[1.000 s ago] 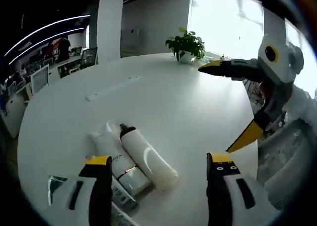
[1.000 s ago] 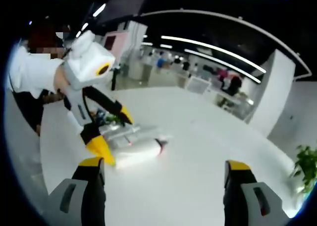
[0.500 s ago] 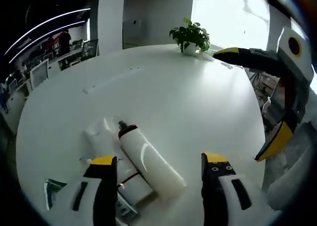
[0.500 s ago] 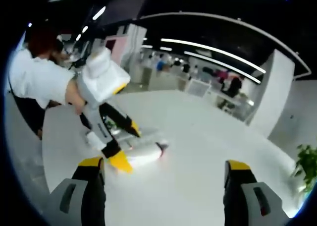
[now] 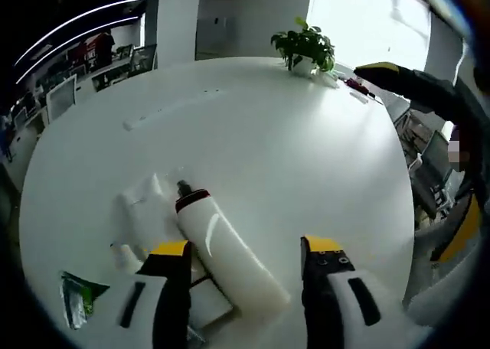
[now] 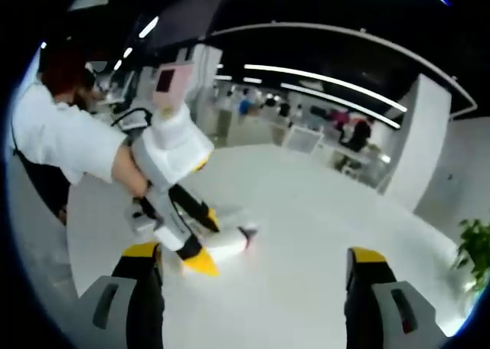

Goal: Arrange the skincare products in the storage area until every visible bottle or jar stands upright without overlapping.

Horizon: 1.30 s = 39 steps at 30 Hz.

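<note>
A white bottle (image 5: 230,253) with a dark cap lies on its side on the round white table (image 5: 291,150). My left gripper (image 5: 245,249) is open, its jaws on either side of the bottle's body without touching it. A second white bottle (image 5: 145,207) lies flat just left of it, and a white box (image 5: 210,307) lies partly under it. In the right gripper view, the left gripper (image 6: 205,243) straddles the lying bottle (image 6: 230,243). My right gripper (image 6: 253,257) hangs open above the table with nothing between its jaws.
A green sachet (image 5: 76,299) lies near the table's near-left edge. A potted plant (image 5: 306,47) stands at the far side. The person's white sleeve (image 6: 61,142) reaches in from the left. Office desks and chairs lie beyond the table.
My left gripper has moved down and forward over the lying bottle, which now sits between its jaws. The right gripper has stayed about where it was, still open.
</note>
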### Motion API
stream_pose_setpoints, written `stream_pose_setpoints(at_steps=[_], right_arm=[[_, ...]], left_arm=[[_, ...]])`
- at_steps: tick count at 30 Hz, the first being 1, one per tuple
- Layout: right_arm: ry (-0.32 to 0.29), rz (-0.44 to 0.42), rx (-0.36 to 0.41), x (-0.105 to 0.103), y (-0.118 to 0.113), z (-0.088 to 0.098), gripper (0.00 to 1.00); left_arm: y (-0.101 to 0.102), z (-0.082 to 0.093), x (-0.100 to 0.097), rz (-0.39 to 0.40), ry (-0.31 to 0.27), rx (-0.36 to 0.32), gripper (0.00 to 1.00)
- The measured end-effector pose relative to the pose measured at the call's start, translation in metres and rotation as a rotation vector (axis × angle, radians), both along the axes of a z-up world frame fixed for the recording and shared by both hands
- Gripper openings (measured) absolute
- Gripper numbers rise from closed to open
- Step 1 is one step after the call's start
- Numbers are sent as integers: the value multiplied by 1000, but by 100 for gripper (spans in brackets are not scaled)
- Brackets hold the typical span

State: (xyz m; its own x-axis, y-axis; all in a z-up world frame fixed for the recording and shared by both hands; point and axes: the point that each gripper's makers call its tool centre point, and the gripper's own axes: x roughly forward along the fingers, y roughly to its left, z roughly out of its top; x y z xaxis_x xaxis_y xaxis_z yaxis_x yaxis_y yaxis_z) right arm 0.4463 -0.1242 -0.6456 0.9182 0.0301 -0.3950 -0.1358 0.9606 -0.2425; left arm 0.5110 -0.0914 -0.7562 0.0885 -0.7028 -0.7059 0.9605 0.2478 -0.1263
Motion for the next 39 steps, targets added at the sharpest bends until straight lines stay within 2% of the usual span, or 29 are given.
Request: stream_pose_setpoints(at_steps=[4, 6, 9, 13, 15, 23, 39], right_arm=[[-9, -3, 34, 1, 0, 4, 98], [-16, -1, 24, 1, -1, 5, 98], [-15, -2, 25, 1, -2, 5, 98], [-15, -4, 24, 1, -3, 5, 98], [-17, -6, 25, 2, -3, 6, 98], [-20, -13, 19, 1, -7, 7, 98], [-16, -23, 22, -3, -11, 8, 98]], left_arm=[[-1, -2, 5, 6, -4, 14, 47], [-2, -3, 7, 15, 4, 27, 43], [-1, -7, 12, 9, -28, 74, 36], [-5, -10, 10, -1, -22, 100, 37], [-6, -13, 10, -26, -52, 134, 36], [-10, -25, 4, -85, -106, 215, 35], [-11, -28, 5, -116, -79, 280, 32]])
